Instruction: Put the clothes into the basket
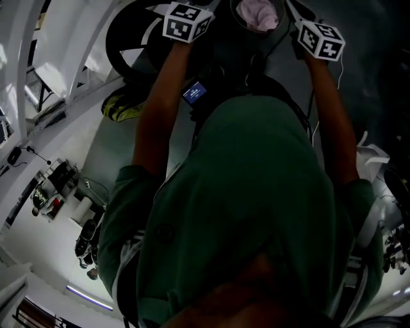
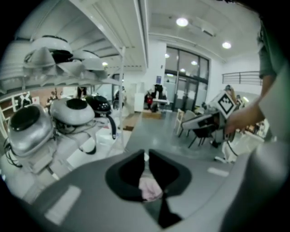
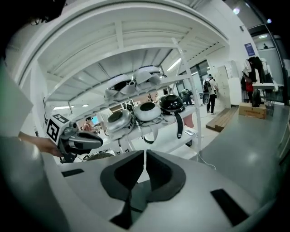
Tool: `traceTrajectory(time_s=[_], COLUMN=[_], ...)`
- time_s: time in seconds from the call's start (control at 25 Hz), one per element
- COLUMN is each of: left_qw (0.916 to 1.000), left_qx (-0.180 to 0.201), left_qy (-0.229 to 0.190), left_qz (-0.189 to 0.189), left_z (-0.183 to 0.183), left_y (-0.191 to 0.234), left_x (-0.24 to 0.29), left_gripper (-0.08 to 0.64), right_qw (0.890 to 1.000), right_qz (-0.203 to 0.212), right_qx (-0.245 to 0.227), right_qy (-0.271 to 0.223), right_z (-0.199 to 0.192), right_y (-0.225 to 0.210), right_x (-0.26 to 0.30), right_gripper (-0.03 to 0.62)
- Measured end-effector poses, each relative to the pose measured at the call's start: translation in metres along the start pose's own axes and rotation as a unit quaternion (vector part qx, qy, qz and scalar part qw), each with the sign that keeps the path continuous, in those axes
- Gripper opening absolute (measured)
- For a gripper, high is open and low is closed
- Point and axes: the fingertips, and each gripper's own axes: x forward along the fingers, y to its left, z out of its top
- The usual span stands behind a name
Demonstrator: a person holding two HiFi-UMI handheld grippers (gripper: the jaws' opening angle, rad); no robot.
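A pale pink garment (image 2: 149, 188) sits bunched between the dark pads of my left gripper (image 2: 146, 166), which is shut on it. The head view shows the same pink cloth (image 1: 258, 15) at the top edge, between the two marker cubes, the left one (image 1: 188, 22) and the right one (image 1: 322, 40), with both arms stretched out ahead of a green shirt. My right gripper (image 3: 145, 164) is shut, and I see no cloth between its pads. Each gripper appears in the other's view: the right one (image 2: 213, 120) and the left one (image 3: 77, 142). No basket is in view.
A white rack (image 3: 149, 93) carries several helmet-like shells (image 2: 68, 111) close beside the grippers. Chairs and a table (image 2: 199, 127) stand on the grey floor farther off. A yellow-green item (image 1: 122, 106) lies on the floor to the left.
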Motion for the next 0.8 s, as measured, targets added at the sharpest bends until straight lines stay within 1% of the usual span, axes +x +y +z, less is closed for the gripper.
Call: traceTrajectory(time_s=[0.2, 0.32, 0.4, 0.48, 0.6, 0.68, 0.8], left_qw=[0.9989, 0.9975, 0.9962, 0.9952, 0.9944, 0.9943, 0.9945], left_qx=[0.006, 0.002, -0.001, -0.007, -0.019, -0.029, -0.045], left_qy=[-0.039, -0.057, -0.068, -0.073, -0.073, -0.071, -0.065], left_qz=[0.027, 0.043, 0.055, 0.064, 0.074, 0.075, 0.069], left_z=[0.003, -0.004, -0.011, -0.022, -0.043, -0.058, -0.081], left_y=[0.021, 0.031, 0.038, 0.043, 0.051, 0.055, 0.056], left_x=[-0.080, -0.129, -0.157, -0.183, -0.214, -0.228, -0.242], left_gripper=[0.032, 0.032, 0.032, 0.032, 0.032, 0.032, 0.032], right_qw=[0.998, 0.995, 0.993, 0.992, 0.992, 0.994, 0.995], right_qz=[0.037, 0.063, 0.071, 0.071, 0.062, 0.046, 0.019], right_qx=[0.007, 0.009, 0.016, 0.023, 0.024, 0.026, 0.041], right_qy=[-0.057, -0.081, -0.096, -0.104, -0.104, -0.096, -0.084], right_z=[0.046, 0.064, 0.073, 0.077, 0.071, 0.062, 0.044], right_y=[0.060, 0.095, 0.111, 0.124, 0.137, 0.139, 0.137], right_x=[-0.032, -0.053, -0.065, -0.074, -0.083, -0.086, -0.096], right_gripper=[0.005, 0.005, 0.003, 0.003, 0.005, 0.003, 0.003])
